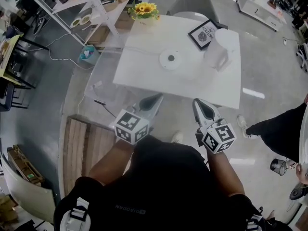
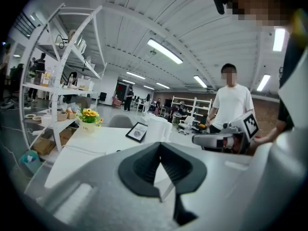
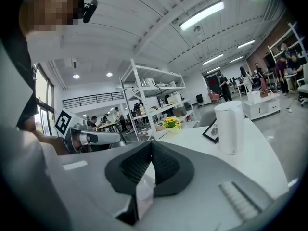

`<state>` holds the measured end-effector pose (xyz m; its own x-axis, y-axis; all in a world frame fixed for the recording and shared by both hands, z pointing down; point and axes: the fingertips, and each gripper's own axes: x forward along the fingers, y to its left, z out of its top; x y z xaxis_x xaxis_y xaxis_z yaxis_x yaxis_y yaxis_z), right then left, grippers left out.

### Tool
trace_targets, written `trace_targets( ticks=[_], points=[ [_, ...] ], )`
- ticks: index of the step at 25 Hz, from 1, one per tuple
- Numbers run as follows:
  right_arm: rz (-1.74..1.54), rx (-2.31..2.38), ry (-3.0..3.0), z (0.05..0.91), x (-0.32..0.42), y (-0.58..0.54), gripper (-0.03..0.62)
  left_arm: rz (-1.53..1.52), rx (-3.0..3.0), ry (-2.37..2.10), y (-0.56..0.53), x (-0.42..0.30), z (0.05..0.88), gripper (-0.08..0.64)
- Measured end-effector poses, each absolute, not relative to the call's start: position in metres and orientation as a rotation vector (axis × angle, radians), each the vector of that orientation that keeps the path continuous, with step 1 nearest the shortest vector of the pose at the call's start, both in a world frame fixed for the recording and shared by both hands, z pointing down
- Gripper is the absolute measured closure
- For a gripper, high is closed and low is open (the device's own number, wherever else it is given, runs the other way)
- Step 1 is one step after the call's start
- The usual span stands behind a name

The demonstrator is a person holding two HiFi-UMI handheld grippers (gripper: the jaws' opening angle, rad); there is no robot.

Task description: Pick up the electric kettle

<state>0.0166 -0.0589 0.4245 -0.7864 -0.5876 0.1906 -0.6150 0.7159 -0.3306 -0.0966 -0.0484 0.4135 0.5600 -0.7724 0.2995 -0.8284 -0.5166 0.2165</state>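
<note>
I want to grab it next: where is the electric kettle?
In the head view, the electric kettle stands at the far right of the table, beside the framed picture and right of the round base.

White desk (image 1: pixel 144 71), white electric kettle (image 1: pixel 219 52), white round base (image 1: pixel 170 59) with a grey middle. Yellow flowers (image 1: pixel 145 8) with green leaves. Black frame round the picture (image 1: pixel 202 34). Shiny grey floor (image 1: pixel 48 95). Brown wooden boards (image 1: pixel 82 148). Blue-green bin (image 1: pixel 87 54). Black shirt (image 1: pixel 168 186). Black and white squares on the cubes of the left gripper (image 1: pixel 158 98) and right gripper (image 1: pixel 197 103). Light grey shells, black ribbed fingers (image 3: pixel 137 162).
</note>
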Motion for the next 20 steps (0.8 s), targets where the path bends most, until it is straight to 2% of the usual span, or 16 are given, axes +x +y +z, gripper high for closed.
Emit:
trace_targets(
  ticks=[20],
  points=[
    [0.532, 1.116, -2.794, 0.416, -0.053, -0.065, 0.588, 0.235, 2.567, -1.168, -0.061, -0.148, 0.409, 0.557]
  ],
)
